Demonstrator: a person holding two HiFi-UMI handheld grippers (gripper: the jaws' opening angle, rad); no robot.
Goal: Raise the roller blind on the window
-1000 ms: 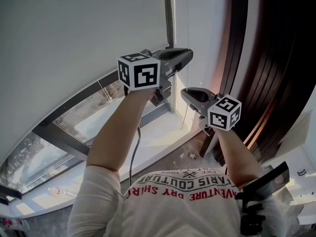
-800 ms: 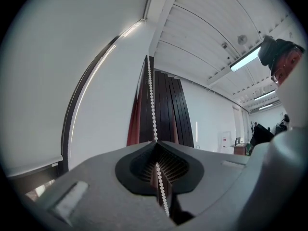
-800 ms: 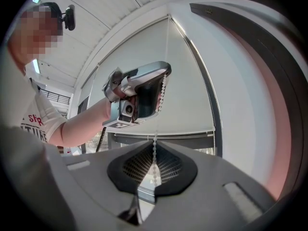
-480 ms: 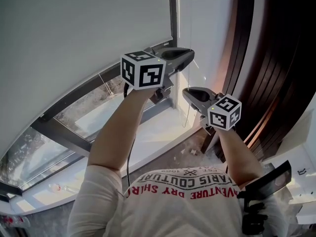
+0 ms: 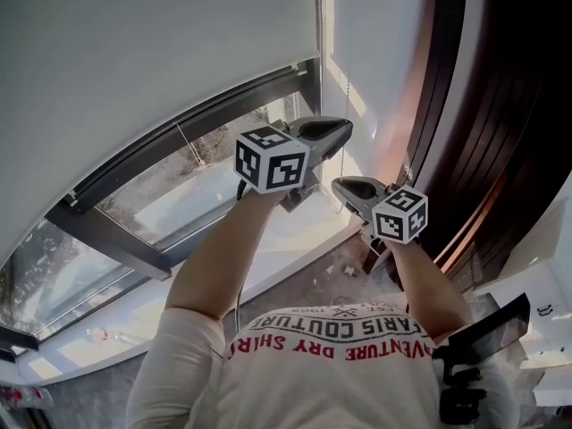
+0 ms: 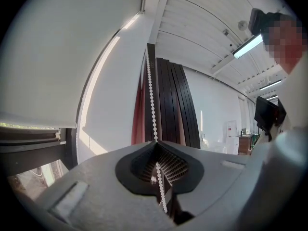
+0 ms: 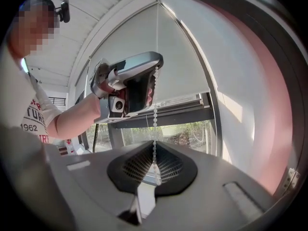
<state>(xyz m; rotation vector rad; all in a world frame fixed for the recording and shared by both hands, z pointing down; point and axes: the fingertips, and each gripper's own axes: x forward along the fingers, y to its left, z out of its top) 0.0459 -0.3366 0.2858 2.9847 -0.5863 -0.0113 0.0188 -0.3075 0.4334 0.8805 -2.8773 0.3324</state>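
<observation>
The white roller blind (image 5: pixel 134 52) covers the upper window, its bottom bar (image 5: pixel 188 128) running slantwise above the bare glass (image 5: pixel 179 195). A white bead chain (image 6: pixel 151 95) hangs at the window's right edge. My left gripper (image 5: pixel 344 130) is shut on this chain, which runs between its pads (image 6: pixel 156 146). Just below it, my right gripper (image 5: pixel 340 184) is shut on the same chain (image 7: pixel 155 117), the beads passing through its jaws (image 7: pixel 154 148). In the right gripper view the left gripper (image 7: pixel 139 78) sits directly above, in front of the blind (image 7: pixel 178 61).
Dark brown slatted panels (image 5: pixel 500 105) stand close on the right, beside a white wall strip (image 5: pixel 375 43). The dark window frame (image 5: pixel 107 239) and white sill (image 5: pixel 277 248) lie below. A black device (image 5: pixel 474 347) hangs at the person's waist.
Both grippers have come down together, still shut on the chain. The blind's bottom bar has risen, and more glass shows beneath it.
</observation>
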